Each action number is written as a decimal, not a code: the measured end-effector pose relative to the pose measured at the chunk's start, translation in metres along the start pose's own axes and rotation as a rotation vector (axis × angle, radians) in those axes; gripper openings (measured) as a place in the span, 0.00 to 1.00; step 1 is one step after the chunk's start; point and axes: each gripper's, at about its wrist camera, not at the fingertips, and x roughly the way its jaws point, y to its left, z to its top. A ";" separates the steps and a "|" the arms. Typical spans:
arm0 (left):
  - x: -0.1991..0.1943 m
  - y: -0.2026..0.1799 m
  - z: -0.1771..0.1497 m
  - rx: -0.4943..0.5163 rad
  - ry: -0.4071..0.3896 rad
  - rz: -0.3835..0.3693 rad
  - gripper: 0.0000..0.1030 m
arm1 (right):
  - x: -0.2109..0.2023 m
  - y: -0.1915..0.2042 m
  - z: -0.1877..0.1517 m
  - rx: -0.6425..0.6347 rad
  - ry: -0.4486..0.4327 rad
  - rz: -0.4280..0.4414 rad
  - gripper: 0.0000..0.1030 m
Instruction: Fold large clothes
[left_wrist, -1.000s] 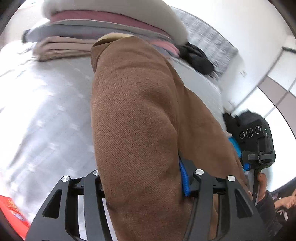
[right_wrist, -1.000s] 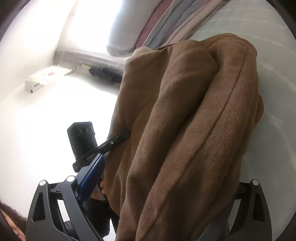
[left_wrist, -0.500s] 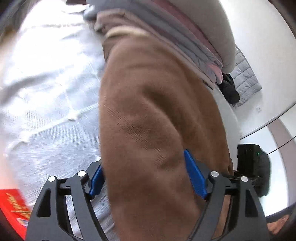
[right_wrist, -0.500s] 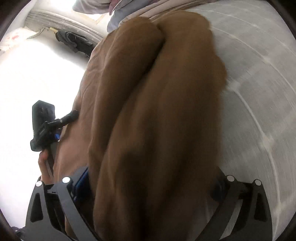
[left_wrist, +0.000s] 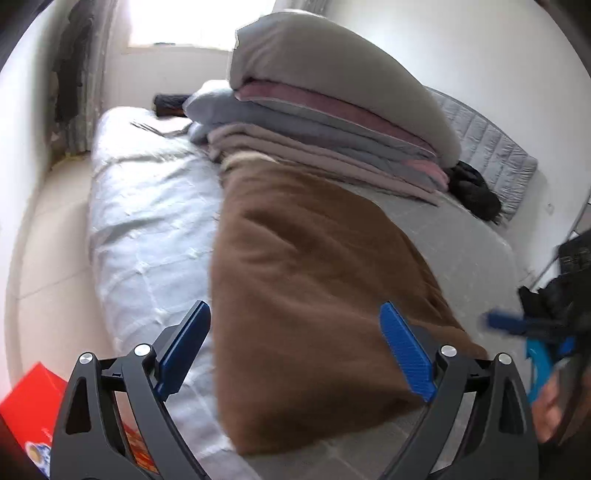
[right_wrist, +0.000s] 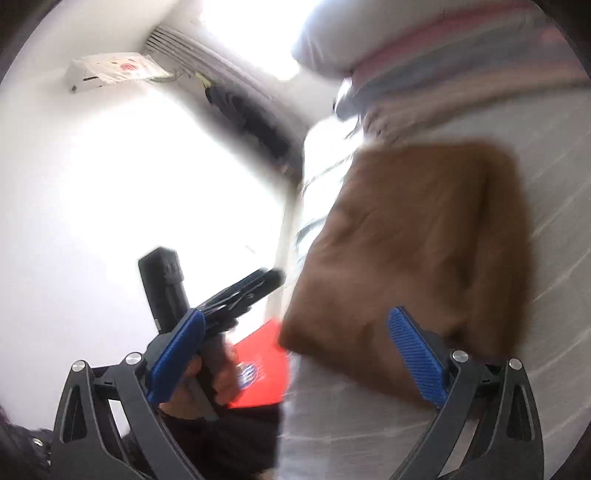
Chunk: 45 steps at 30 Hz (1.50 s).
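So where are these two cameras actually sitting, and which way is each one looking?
Left wrist: on the left gripper, looking down over the brown garment on the bed; its open fingers and the right gripper show.
Right wrist: on the right gripper, facing the garment's edge; its open fingers and the hand holding the left gripper show.
Shared: garment, bed, folded pile, red box.

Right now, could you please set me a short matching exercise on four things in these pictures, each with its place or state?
Things:
1. folded brown woolly garment
2. stack of folded grey and pink bedding
3. flat red box
4. left gripper

Places or states:
A. beside the bed, low down
B. open, holding nothing
C. flat on the bed, released
D. piled behind the garment

Pairs: 1-C, 2-D, 3-A, 4-B
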 end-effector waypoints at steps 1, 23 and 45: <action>0.005 -0.005 -0.004 0.011 0.029 -0.008 0.87 | 0.006 -0.017 -0.008 0.042 0.041 -0.033 0.93; -0.034 0.009 -0.074 -0.194 0.000 0.086 0.87 | 0.021 -0.048 -0.159 0.074 -0.192 -0.736 0.95; -0.049 -0.066 -0.058 0.044 -0.042 0.201 0.91 | -0.020 0.045 -0.091 -0.370 -0.309 -0.880 0.95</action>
